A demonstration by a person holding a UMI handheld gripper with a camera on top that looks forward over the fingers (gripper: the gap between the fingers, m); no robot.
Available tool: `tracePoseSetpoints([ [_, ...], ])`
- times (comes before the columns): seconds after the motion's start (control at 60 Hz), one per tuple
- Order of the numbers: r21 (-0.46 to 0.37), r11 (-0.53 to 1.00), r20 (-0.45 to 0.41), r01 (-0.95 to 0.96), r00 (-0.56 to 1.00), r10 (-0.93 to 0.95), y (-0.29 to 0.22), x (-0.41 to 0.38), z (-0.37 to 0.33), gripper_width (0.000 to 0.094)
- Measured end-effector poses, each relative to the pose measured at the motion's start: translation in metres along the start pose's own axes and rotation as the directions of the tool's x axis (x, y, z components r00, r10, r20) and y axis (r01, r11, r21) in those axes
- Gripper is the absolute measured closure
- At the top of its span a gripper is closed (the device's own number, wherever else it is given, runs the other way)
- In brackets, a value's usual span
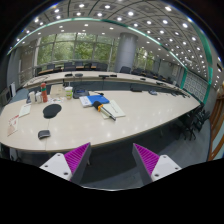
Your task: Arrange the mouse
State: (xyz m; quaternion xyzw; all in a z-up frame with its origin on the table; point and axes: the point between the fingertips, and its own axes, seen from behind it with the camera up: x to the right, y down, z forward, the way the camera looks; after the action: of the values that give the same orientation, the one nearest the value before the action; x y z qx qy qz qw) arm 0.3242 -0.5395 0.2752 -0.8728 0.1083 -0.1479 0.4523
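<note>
My fingers (112, 160) hang wide and empty, well short of the mouse (44, 134) on the table (130, 122); I should drop low and square up to it.

The gripper (110, 160) hangs above the pale table (110, 125), its pink-padded fingers (72, 158) spread apart with nothing between them. A dark mouse (44, 134) lies at ten o'clock from the fingers, near the table edge. Farther at eleven o'clock sits a round black mouse pad (53, 111). At twelve o'clock lie blue papers (93, 100), well beyond the fingers.
</note>
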Motion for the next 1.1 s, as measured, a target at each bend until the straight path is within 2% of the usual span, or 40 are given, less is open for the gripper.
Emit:
tracePoseSetpoints([
  [0.117,-0.043,0.999,0.015,0.004,1.0,-0.003,0.018,-0.007,0.001,0.0082],
  [0.133,-0.044,0.999,0.021,0.004,1.0,-0.003,0.027,-0.016,0.024,0.008],
  [0.183,-0.061,0.998,0.035,0.013,0.999,-0.011,0.033,-0.021,0.017,0.008],
  [0.267,-0.073,0.997,0.075,0.036,0.997,-0.031,0.059,-0.056,0.046,0.0077],
  [0.367,-0.066,0.996,0.165,0.06,0.985,-0.049,0.079,-0.109,0.055,0.0078],
  [0.517,-0.034,0.998,0.329,0.053,0.944,-0.038,0.098,-0.236,0.084,0.0076],
  [0.633,-0.017,0.999,0.422,0.028,0.906,-0.018,0.101,-0.33,0.111,0.0078],
  [0.783,0.014,0.999,0.453,0.05,0.89,-0.051,0.1,-0.421,0.157,0.0074],
  [0.867,-0.003,0.999,0.454,0.054,0.89,-0.047,0.099,-0.456,0.18,0.0076],
  [1.1,-0.042,0.998,0.434,0.052,0.9,-0.029,0.09,-0.504,0.231,0.007],
])
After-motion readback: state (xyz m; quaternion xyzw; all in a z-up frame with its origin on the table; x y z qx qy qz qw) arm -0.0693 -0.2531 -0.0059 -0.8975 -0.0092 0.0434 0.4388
